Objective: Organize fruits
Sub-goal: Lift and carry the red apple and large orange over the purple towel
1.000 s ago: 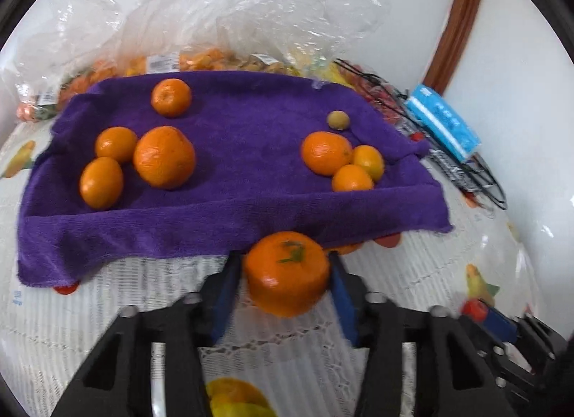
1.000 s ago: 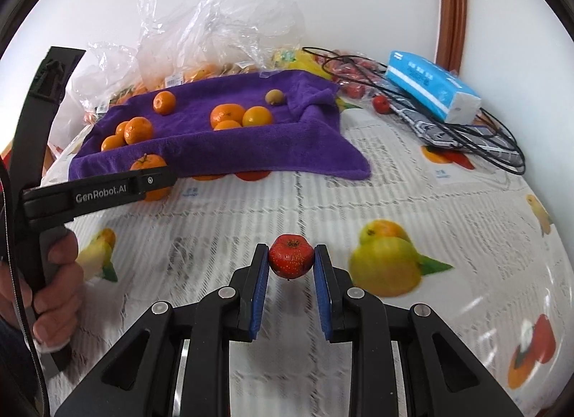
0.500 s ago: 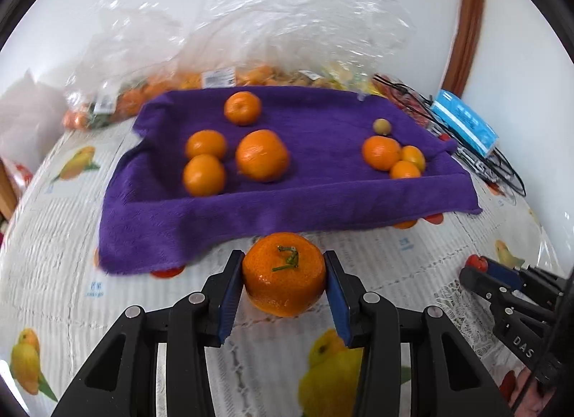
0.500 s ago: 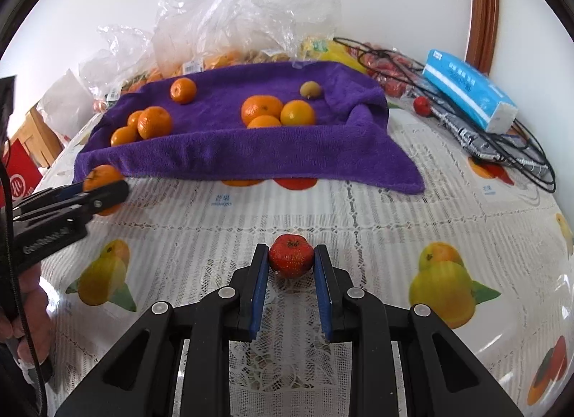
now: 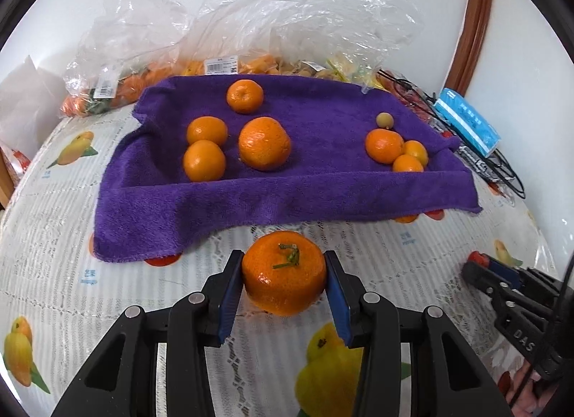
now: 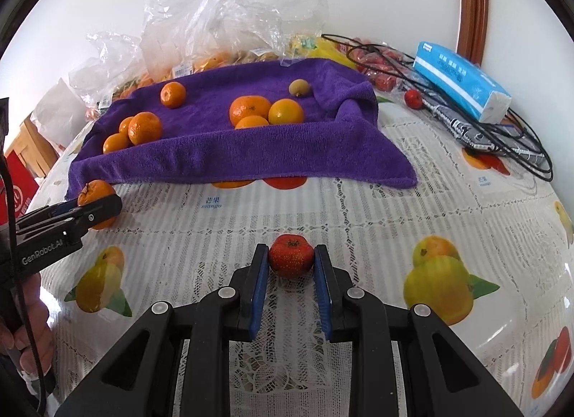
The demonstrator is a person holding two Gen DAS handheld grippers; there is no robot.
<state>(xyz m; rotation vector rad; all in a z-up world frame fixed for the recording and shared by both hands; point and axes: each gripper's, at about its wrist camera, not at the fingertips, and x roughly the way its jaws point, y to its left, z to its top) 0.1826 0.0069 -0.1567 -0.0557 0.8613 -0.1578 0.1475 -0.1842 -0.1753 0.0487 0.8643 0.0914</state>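
Note:
My left gripper (image 5: 284, 282) is shut on an orange mandarin (image 5: 284, 271) with a green stem, just before the front hem of the purple towel (image 5: 287, 194). It also shows in the right wrist view (image 6: 94, 207). My right gripper (image 6: 291, 266) is shut on a small red fruit (image 6: 291, 260), held over the tablecloth before the towel (image 6: 251, 162). On the towel, several oranges (image 5: 264, 142) lie grouped at the left, three smaller ones (image 5: 384, 146) at the right, and a small yellow-green fruit (image 5: 384, 119) behind them.
Clear plastic bags of fruit (image 5: 251, 22) stand behind the towel. A blue tissue pack (image 6: 461, 81), black cables (image 6: 502, 144) and a loose red fruit (image 6: 413, 98) lie at the right. The table has a lace cloth with fruit prints (image 6: 436, 280). A wall is close behind.
My left gripper has drawn back and shifted left with the mandarin, so more of the towel shows. My right gripper has moved nearer the towel, still holding the red fruit.

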